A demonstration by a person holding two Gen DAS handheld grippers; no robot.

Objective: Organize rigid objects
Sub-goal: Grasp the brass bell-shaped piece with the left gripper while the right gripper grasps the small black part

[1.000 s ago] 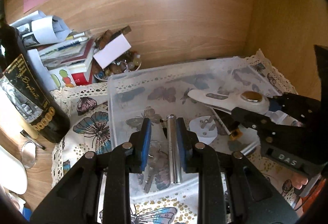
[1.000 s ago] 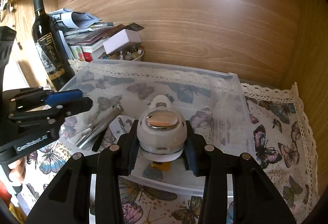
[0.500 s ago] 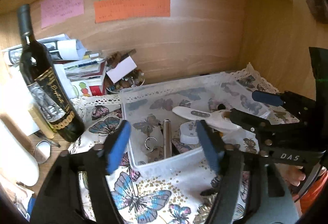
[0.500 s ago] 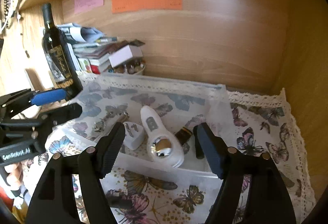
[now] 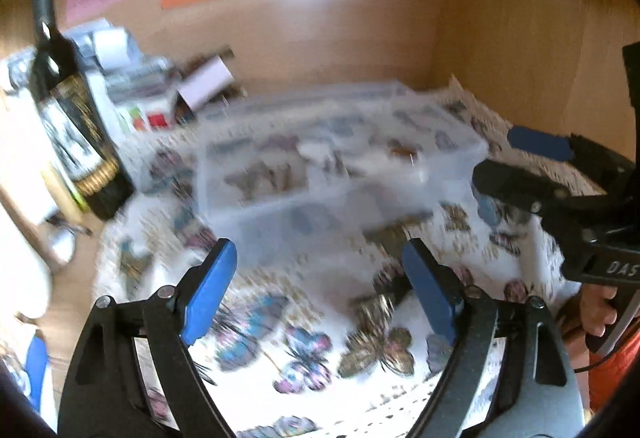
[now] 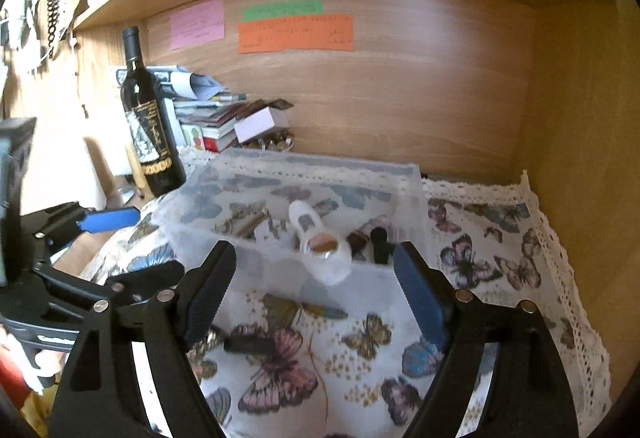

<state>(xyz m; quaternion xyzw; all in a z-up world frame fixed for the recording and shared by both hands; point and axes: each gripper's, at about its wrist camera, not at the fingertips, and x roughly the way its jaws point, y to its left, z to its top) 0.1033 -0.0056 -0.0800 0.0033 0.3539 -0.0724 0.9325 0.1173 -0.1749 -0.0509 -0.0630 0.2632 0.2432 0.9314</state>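
Left gripper: jaws spread wide, nothing between them, held above the butterfly-print cloth in front of the clear plastic bin. The left wrist view is motion-blurred; bin contents are not readable there.

Right gripper: jaws also wide apart and empty, on the near side of the bin.

Bin sits on the cloth on the bench, under a wooden shelf. Contents, per the right wrist view: white handheld device with a shiny round metal face, lying lengthwise with its head against the near wall; white plug adapter just to its left; metal cylinder farther left; a dark object to the right of the device, not identifiable.

Outside the bin: small black item lies on the cloth near the right gripper's left finger. Wine bottle stands upright left of the bin, a stack of books and papers beside it. Coloured paper notes on the back panel.
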